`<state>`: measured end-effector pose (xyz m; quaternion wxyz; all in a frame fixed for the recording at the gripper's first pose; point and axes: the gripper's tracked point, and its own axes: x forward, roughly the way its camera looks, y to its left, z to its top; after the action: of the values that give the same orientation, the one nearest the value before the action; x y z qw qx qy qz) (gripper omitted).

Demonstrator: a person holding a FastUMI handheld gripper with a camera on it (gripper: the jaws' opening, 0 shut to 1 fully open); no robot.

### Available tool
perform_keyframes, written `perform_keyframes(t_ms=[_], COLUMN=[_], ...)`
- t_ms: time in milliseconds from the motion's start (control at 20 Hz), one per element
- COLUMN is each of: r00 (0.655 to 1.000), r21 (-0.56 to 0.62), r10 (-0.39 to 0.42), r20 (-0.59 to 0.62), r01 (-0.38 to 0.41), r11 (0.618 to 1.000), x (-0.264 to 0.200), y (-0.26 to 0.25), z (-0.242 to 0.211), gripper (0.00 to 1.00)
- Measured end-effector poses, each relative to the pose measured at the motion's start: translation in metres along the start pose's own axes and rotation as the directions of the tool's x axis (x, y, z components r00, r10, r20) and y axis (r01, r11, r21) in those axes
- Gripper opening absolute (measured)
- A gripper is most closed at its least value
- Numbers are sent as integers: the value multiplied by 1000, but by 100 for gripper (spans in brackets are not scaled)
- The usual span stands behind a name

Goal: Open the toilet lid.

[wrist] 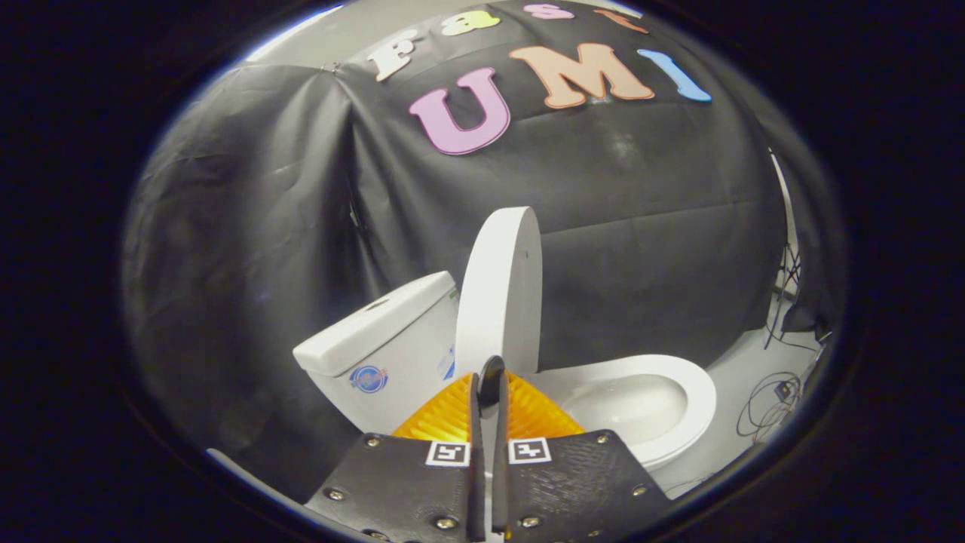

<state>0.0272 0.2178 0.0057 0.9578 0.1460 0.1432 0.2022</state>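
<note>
The white toilet lid (501, 290) stands raised, close to upright, seen nearly edge-on between the tank (384, 339) and the open seat (697, 396). The bowl (626, 403) lies uncovered beyond the fingers and to their right. My gripper (488, 381) is low in front of the toilet, and its fingertips reach up to the lid's lower edge. The two fingers are pressed almost together with only a thin slit between them, and I see nothing held in that slit. Whether the tips touch the lid I cannot tell.
Black cloth walls close in behind and to the left of the toilet. To the right of the bowl, loose cables (776, 400) lie on the pale floor (742, 354), with a stand's legs (788, 286) against the cloth.
</note>
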Motion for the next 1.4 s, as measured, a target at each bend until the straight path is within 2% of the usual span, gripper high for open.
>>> perform_keyframes(t_ms=[550, 1400], r00=[995, 981], r21=[-96, -165], r10=[81, 164], r20=[-51, -105], r01=[-86, -179], r11=[992, 970], x=[26, 45], y=[67, 122], z=[3, -8], gripper=[5, 6])
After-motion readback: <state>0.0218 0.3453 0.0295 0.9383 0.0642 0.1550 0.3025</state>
